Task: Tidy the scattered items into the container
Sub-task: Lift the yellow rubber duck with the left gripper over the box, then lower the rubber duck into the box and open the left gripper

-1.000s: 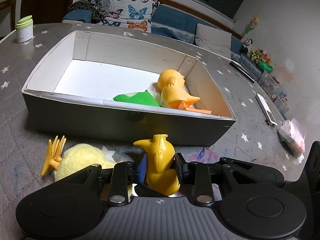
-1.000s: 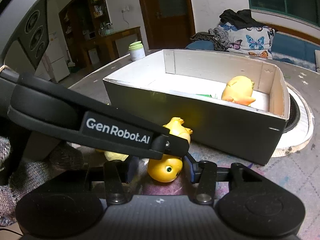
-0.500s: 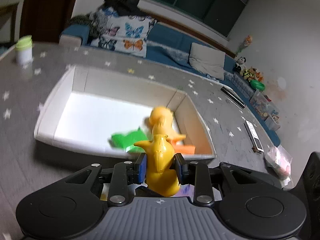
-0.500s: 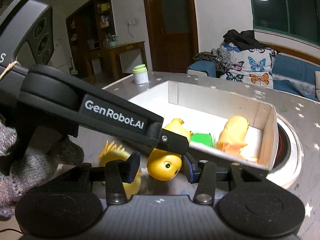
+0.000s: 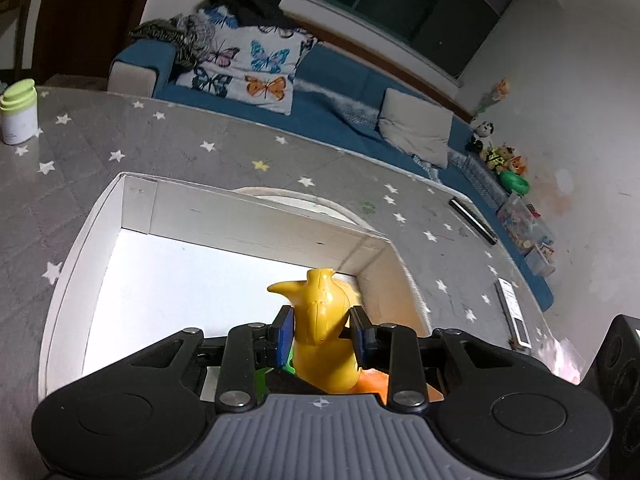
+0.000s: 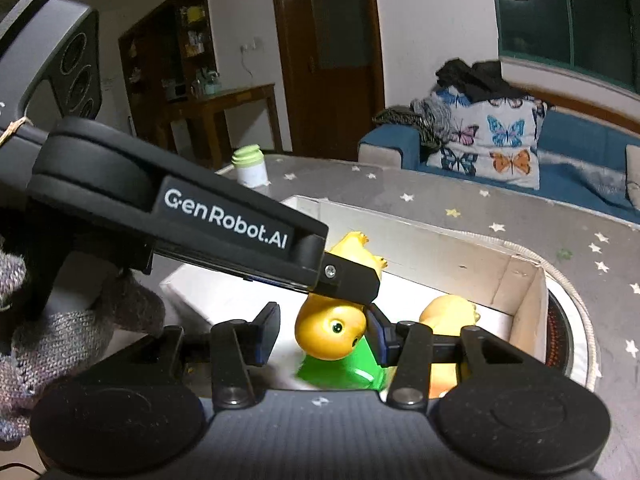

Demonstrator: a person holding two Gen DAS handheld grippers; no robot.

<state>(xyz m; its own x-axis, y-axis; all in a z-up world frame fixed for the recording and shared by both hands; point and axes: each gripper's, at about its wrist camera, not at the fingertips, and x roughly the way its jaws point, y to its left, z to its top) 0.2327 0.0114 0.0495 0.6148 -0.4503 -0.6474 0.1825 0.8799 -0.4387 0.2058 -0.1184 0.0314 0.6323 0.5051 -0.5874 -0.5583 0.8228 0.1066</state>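
My left gripper point(image 5: 320, 334) is shut on a yellow duck toy point(image 5: 322, 336) and holds it above the open white box point(image 5: 248, 220). The same toy point(image 6: 332, 324) shows in the right wrist view, under the left gripper's black finger point(image 6: 348, 280). My right gripper point(image 6: 322, 332) is open, its pads apart beside the toy, not gripping it. Inside the box lie an orange duck toy point(image 6: 446, 312) and a green item point(image 6: 344, 370) near the right end wall.
The box sits on a grey star-patterned table point(image 5: 200, 140). A white jar with a green lid point(image 5: 18, 110) stands at the far left. A remote point(image 5: 514, 310) and a black bar point(image 5: 472, 220) lie at the right. A blue sofa is behind.
My left gripper has lifted the yellow duck toy from the table in front of the box up and over the box. The right gripper has risen alongside it.
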